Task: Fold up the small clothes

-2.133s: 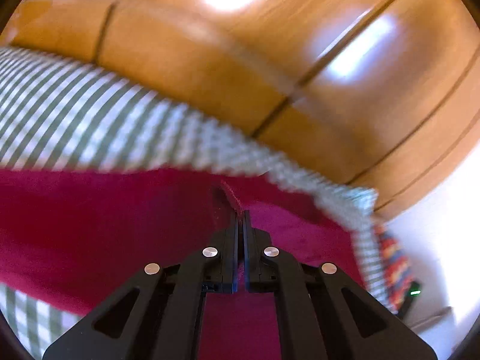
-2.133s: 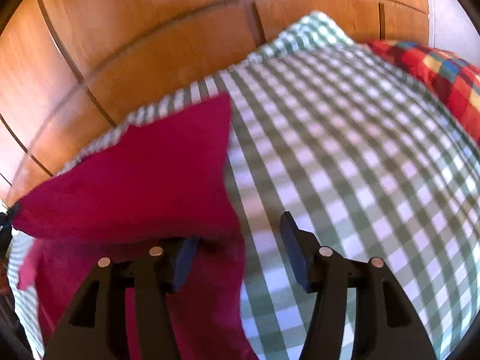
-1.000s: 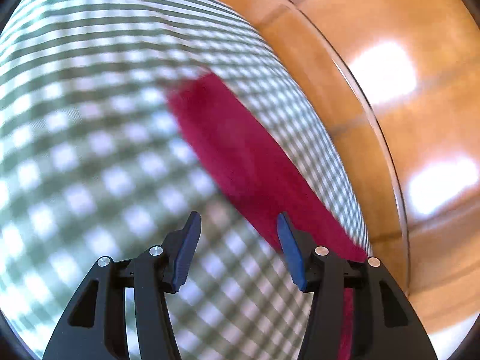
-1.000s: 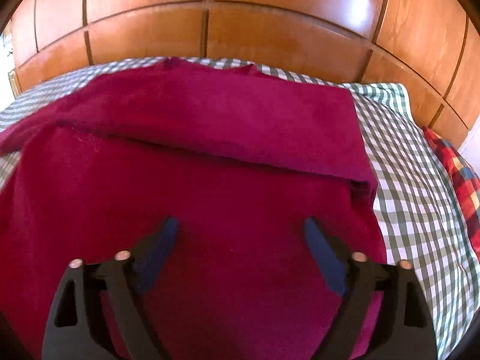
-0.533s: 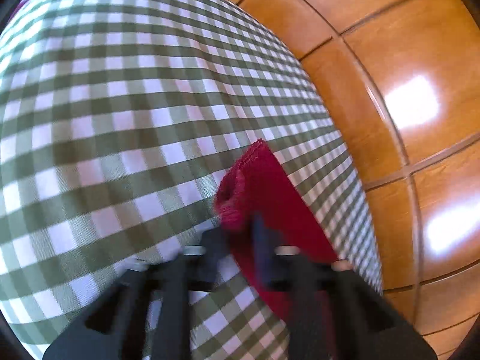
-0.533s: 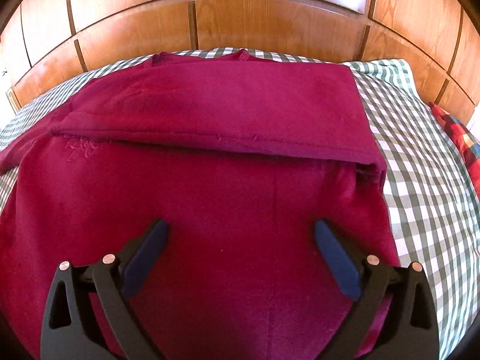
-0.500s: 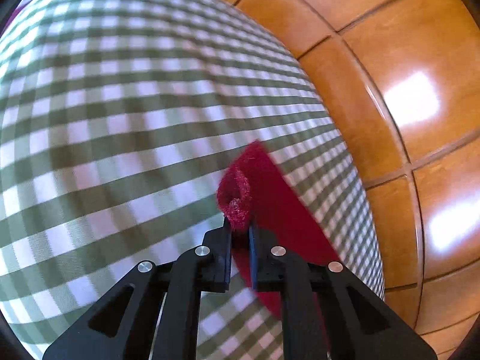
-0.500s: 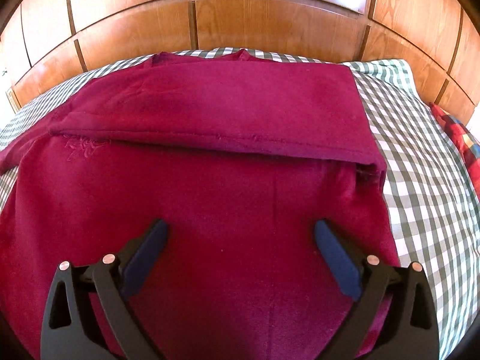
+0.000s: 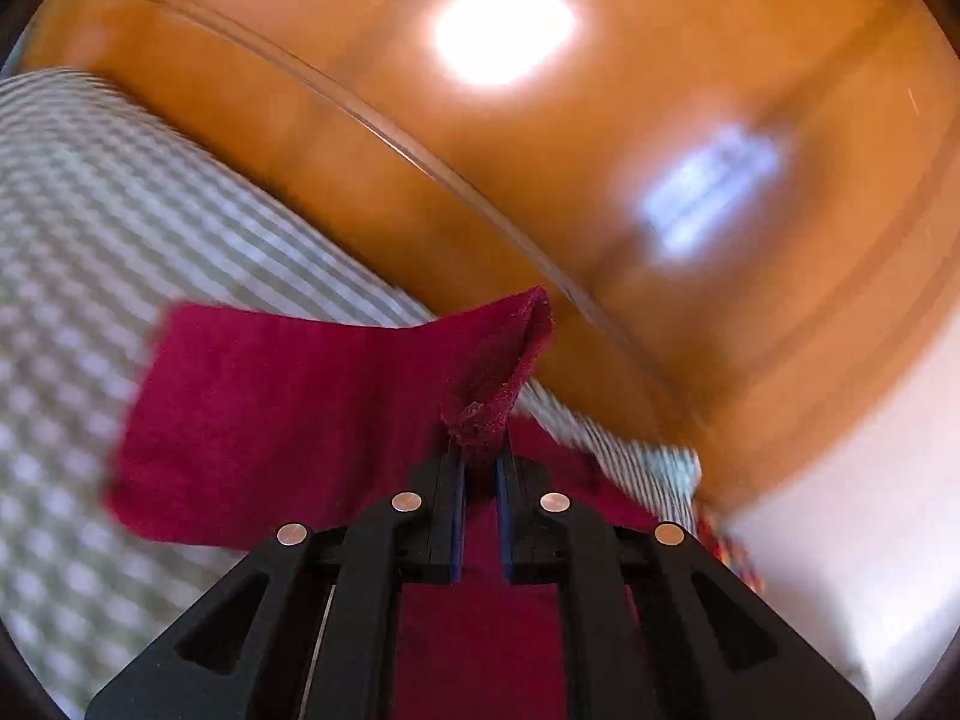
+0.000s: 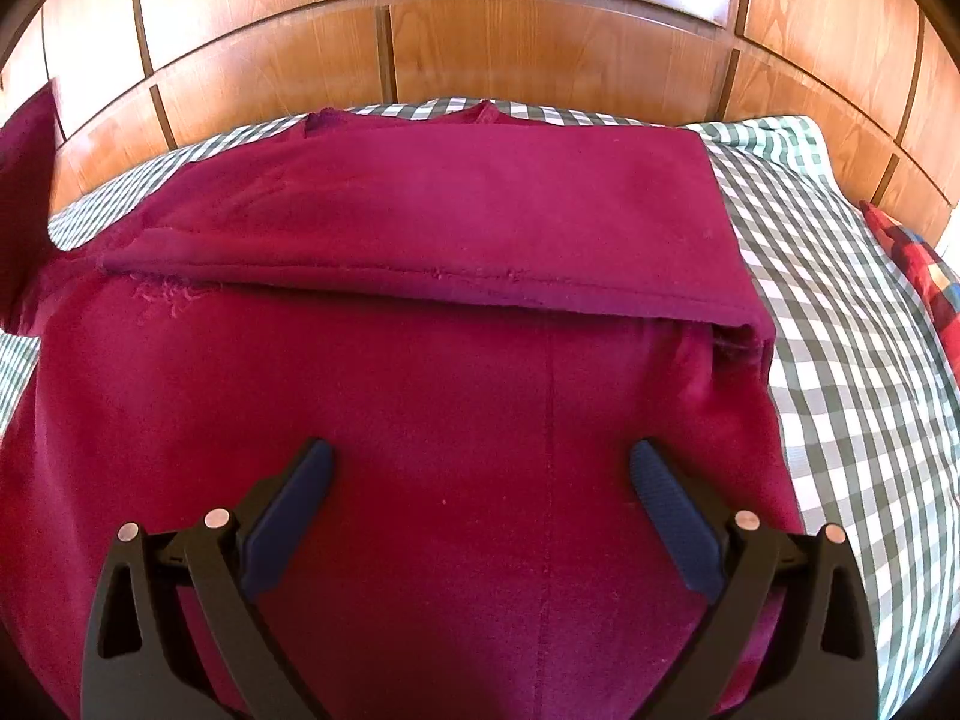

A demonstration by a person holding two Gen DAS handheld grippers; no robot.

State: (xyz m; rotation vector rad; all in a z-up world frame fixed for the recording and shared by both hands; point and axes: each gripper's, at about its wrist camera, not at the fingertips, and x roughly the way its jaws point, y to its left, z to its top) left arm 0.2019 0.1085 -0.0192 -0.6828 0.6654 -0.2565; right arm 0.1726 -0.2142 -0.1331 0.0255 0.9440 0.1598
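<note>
A crimson garment [image 10: 468, 372] lies spread on a green-and-white checked bedsheet [image 10: 840, 324], with its far part folded over toward me. My right gripper [image 10: 480, 480] is open and empty, hovering over the garment's near half. My left gripper [image 9: 479, 468] is shut on an edge of the crimson garment [image 9: 288, 414] and holds that flap lifted above the sheet [image 9: 120, 228]; the lifted flap shows at the far left of the right wrist view [image 10: 24, 180].
A wooden panelled headboard [image 10: 480, 42] runs along the far side of the bed. A red multicoloured checked pillow [image 10: 924, 264] lies at the right edge. A white wall [image 9: 840, 510] shows at the right in the left wrist view.
My left gripper, shut on the garment's edge, has lifted the flap and swung toward the headboard. My right gripper has stayed open over the garment.
</note>
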